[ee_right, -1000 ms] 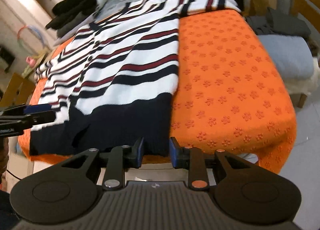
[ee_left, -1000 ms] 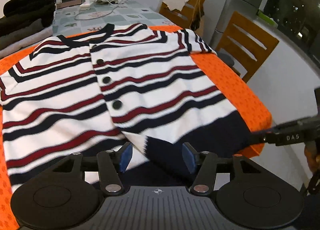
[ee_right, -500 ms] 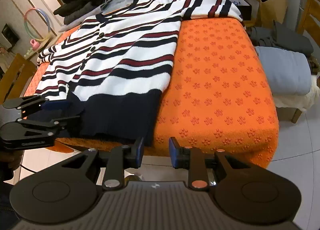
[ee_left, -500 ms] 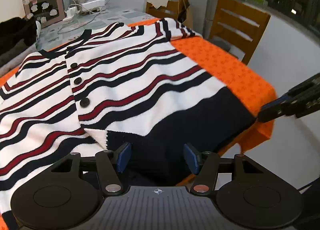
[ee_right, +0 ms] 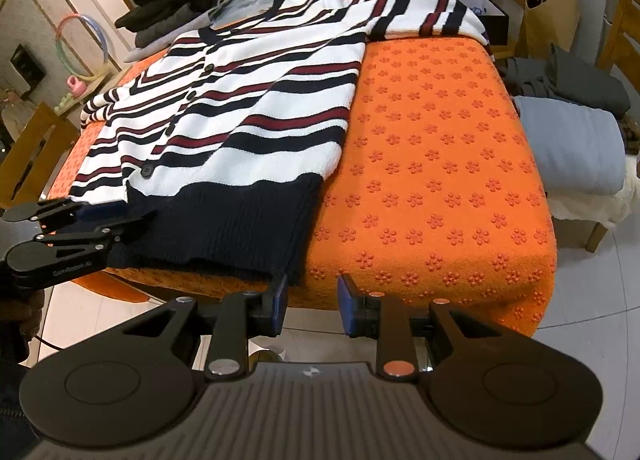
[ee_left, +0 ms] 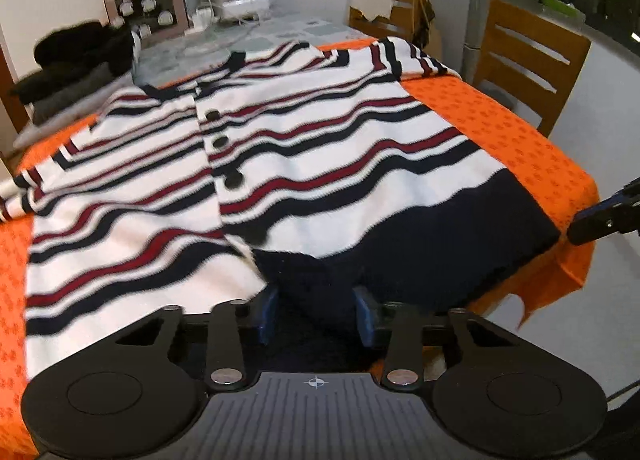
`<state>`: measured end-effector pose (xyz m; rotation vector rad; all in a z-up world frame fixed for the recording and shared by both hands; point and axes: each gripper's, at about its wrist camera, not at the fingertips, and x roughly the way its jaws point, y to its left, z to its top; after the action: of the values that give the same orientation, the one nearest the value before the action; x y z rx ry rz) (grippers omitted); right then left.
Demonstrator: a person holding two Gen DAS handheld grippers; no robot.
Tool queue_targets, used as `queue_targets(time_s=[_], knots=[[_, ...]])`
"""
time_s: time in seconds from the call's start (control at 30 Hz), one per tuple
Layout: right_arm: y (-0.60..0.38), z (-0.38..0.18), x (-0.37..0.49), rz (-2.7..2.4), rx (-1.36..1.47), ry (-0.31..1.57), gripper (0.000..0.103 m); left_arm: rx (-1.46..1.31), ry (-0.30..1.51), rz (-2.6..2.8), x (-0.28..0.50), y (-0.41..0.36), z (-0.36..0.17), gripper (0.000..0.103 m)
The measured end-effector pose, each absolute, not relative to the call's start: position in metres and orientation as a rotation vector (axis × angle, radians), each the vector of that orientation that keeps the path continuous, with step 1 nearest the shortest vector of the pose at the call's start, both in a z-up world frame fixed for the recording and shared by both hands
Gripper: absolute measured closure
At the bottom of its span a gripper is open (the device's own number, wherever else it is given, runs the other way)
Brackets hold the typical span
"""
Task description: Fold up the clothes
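White cardigan (ee_right: 256, 108) striped navy and maroon; orange flower-dotted cloth (ee_right: 432, 164)

— What's the cardigan (ee_right: 256, 108) made of?
— Knitted cloth, matt, with a coarser ribbed dark hem and glossy black plastic-looking buttons (ee_left: 233, 181).
— And the orange cover (ee_right: 432, 164) on the counter?
— Cloth too, rough, with small raised flower bumps all over.
— The right tool (ee_right: 310, 302)?
— Matt black plastic arms, blue pads that look rubbery, shiny metal rivets and a ribbed grey body; the left tool (ee_left: 316, 310) looks the same.
— The chair (ee_left: 528, 60)?
— Smooth wood, faint sheen
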<state>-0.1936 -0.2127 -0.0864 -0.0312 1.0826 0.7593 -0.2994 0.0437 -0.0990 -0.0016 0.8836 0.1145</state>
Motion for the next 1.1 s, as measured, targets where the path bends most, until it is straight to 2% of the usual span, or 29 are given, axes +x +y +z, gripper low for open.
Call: queue_targets(time_s=[0.07,0.1,0.3,0.5,0.53,0.93,0.97,1.03,1.1], knots=[[-0.21,-0.086,-0.195,0.775,-0.045,1.072,0.071,-0.034,0.868,0.127,-0.301,0.045,-0.097,0.091],[-0.209,-0.086,-0.196,0.785,-0.054,1.066,0.071,-0.052,0.857,0.138,-0.303,0.046,-0.095,0.094],[-0.195,-0.087,-0.201,0.833,-0.115,1.042,0.071,-0.076,0.754,0.199,-0.319,0.053,-0.068,0.095],[-0.186,-0.089,-0.201,0.862,-0.134,1.03,0.071,-0.093,0.731,0.241,-0.332,0.059,-0.05,0.096],[-0.185,-0.089,-0.201,0.866,-0.134,1.03,0.071,-0.101,0.743,0.249,-0.333,0.061,-0.051,0.099],[-0.182,-0.089,-0.198,0.888,-0.118,1.045,0.071,-0.231,0.84,0.328,-0.343,0.08,-0.077,0.099],[-0.183,-0.088,-0.198,0.89,-0.114,1.048,0.072,-0.231,0.832,0.334,-0.344,0.081,-0.074,0.099],[-0.184,-0.087,-0.198,0.893,-0.107,1.053,0.094,-0.227,0.813,0.348,-0.347,0.08,-0.068,0.099],[-0.186,-0.086,-0.198,0.896,-0.1,1.058,0.096,-0.223,0.794,0.362,-0.35,0.08,-0.062,0.099]])
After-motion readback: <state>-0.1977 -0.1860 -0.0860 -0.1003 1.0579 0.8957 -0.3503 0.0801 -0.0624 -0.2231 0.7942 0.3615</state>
